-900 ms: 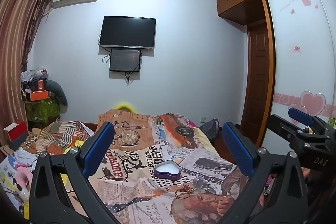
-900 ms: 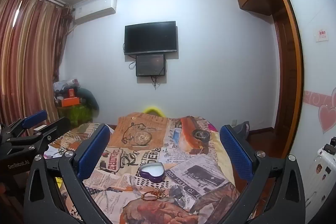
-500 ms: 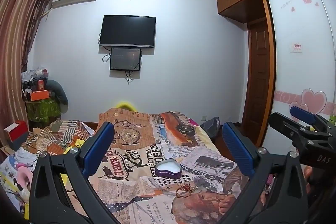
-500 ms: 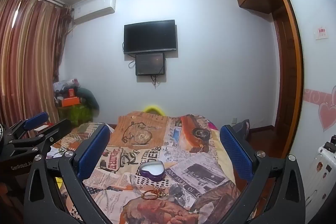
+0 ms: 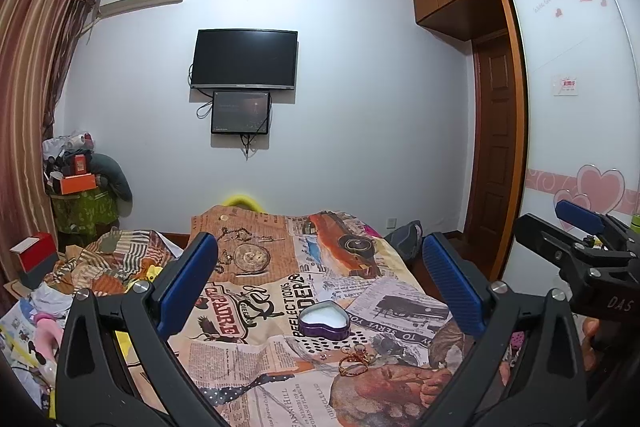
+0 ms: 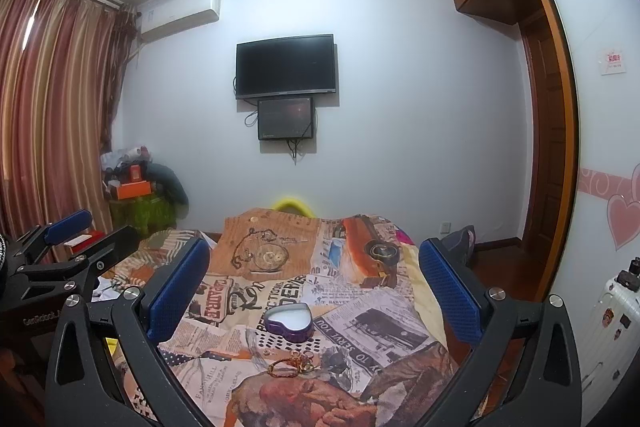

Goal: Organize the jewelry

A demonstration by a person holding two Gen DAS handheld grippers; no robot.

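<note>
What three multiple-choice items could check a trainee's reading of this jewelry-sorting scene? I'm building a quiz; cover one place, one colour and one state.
1. Where does the gold jewelry lie relative to the heart-shaped tin?
A. inside it
B. on the bedspread, nearer the camera
C. behind it, toward the wall

2. What colour is the tin's outer wall?
A. purple
B. red
C. green

3. How do the jaws of the left gripper and right gripper stand?
A. both shut
B. one clamps the tin
C. both wide open, empty

Answers: 1 B, it lies on the bedspread in front of the tin; 2 A, the wall is purple; 3 C, nothing sits between either pair of pads.
</note>
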